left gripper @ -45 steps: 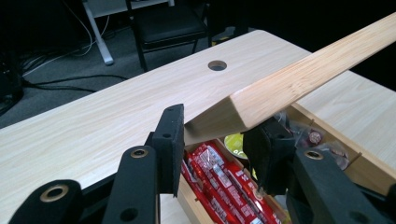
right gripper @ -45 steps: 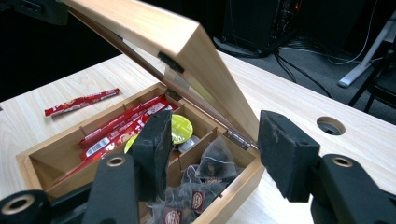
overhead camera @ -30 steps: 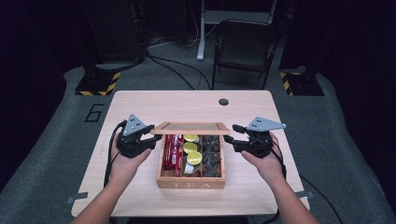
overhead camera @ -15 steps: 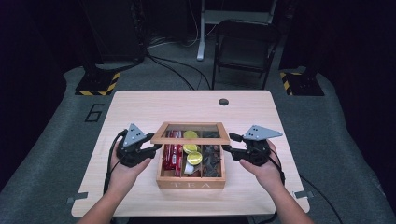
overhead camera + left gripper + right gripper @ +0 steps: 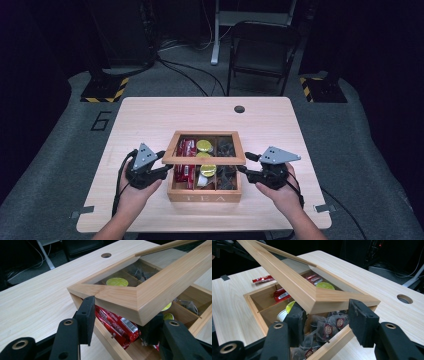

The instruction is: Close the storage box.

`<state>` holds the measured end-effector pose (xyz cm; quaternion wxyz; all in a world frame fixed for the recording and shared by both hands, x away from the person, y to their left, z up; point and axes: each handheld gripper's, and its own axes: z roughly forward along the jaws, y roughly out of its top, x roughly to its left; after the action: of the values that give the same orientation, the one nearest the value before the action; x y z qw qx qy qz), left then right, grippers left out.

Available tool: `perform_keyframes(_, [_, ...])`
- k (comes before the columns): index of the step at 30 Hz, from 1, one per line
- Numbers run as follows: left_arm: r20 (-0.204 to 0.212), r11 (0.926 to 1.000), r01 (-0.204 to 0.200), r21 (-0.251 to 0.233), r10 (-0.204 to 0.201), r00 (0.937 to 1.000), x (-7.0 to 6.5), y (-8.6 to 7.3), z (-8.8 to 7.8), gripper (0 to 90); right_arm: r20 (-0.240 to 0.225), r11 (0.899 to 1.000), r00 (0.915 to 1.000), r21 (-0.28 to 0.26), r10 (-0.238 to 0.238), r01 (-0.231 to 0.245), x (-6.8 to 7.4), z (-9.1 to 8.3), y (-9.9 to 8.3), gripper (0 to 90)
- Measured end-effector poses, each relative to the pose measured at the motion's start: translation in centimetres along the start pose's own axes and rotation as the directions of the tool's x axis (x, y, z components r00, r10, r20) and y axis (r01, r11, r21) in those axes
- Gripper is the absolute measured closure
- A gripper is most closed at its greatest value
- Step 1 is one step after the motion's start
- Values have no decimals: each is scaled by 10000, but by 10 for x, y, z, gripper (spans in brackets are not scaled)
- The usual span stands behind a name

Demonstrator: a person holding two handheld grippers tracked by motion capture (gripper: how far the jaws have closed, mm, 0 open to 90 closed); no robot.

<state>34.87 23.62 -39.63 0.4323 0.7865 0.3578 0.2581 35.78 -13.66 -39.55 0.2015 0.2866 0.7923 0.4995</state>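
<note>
Lid (image 5: 205,161), a glazed wooden frame, sits low centre in the high view, tilted above the open box (image 5: 205,196) on the desk (image 5: 150,115). We see the left claw (image 5: 167,170) pinching its left edge and the right claw (image 5: 245,167) pinching its right corner. Both sets of jaws have just been opening a little, with the frame between them. We judge the lid is being closed, so we would keep both ends level, line the frame up over the box walls and let go only once it rests. The box has three compartments: red packets (image 5: 117,327) on the left of the high view, yellow-topped capsules (image 5: 208,170) in the middle and dark tea bags (image 5: 327,328) on the right.
</note>
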Motion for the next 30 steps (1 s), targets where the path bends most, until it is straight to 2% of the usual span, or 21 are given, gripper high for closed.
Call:
perform_keyframes(3, [32,10000,34,-23,-34,10000,-1,-4,0,524,-151,10000,9999,-49,-22,22,3,-2,-2,469])
perform_keyframes(7, [124,9999,157,23,-157,9998,-2,-9,1,522,-104,9997,9996,-77,-250,249,8,-2,-5,464])
perform_keyframes(11, [115,9997,203,-164,-201,9997,-3,-15,2,521,-90,9999,10000,-165,-23,22,10,-1,-11,454])
perform_keyframes(17, [129,9995,216,-213,-213,9997,-6,-21,3,520,-30,10000,10000,-27,70,-70,11,2,-16,439])
perform_keyframes(22, [75,9995,276,-143,-275,9996,-8,-24,3,523,62,9996,9998,237,-171,169,14,3,-16,433])
perform_keyframes(26, [6,9999,76,117,-76,10000,-10,-25,3,527,31,9987,9996,432,-279,277,15,2,-15,428])
perform_keyframes(30, [45,9994,-90,329,88,10000,-13,-31,5,524,-67,9988,9999,469,-124,127,18,0,-23,438])
